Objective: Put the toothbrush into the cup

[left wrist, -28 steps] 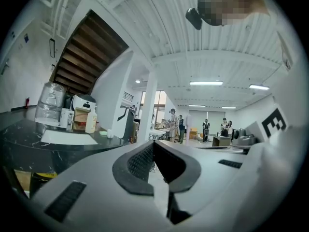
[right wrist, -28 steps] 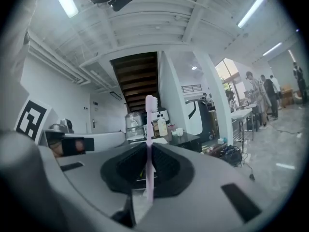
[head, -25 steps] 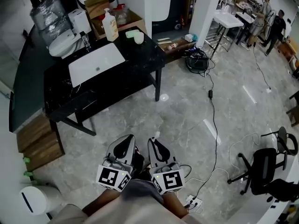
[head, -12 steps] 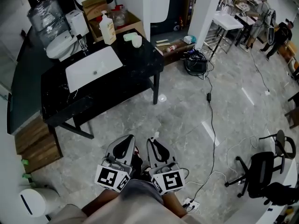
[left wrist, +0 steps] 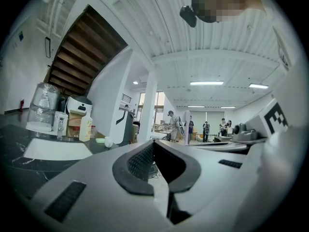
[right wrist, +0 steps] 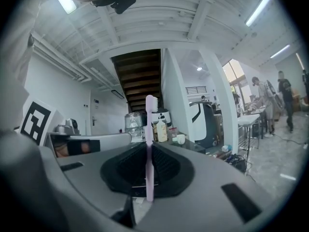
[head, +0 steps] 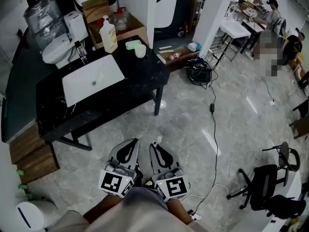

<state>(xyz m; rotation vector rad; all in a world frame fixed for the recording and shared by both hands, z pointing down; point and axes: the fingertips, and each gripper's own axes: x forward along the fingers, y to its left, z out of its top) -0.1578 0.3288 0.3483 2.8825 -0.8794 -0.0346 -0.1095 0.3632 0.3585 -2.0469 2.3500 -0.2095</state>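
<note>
Currently, right gripper [right wrist: 148, 151] jaws clamp the pink toothbrush [right wrist: 149, 144] upright; left gripper [left wrist: 153, 151] jaws closed, empty. White cup [head: 140, 51] sits on the black surface [head: 140, 79], well apart; both have shifted leftward in the head view since before.

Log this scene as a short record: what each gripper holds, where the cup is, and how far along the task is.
left gripper: shut, empty
right gripper: shut on the toothbrush, bristle end pointing out past the fingers
cup: on the black counter, right of the sink
task status: toothbrush not yet in the cup; both grippers well short of the counter
</note>
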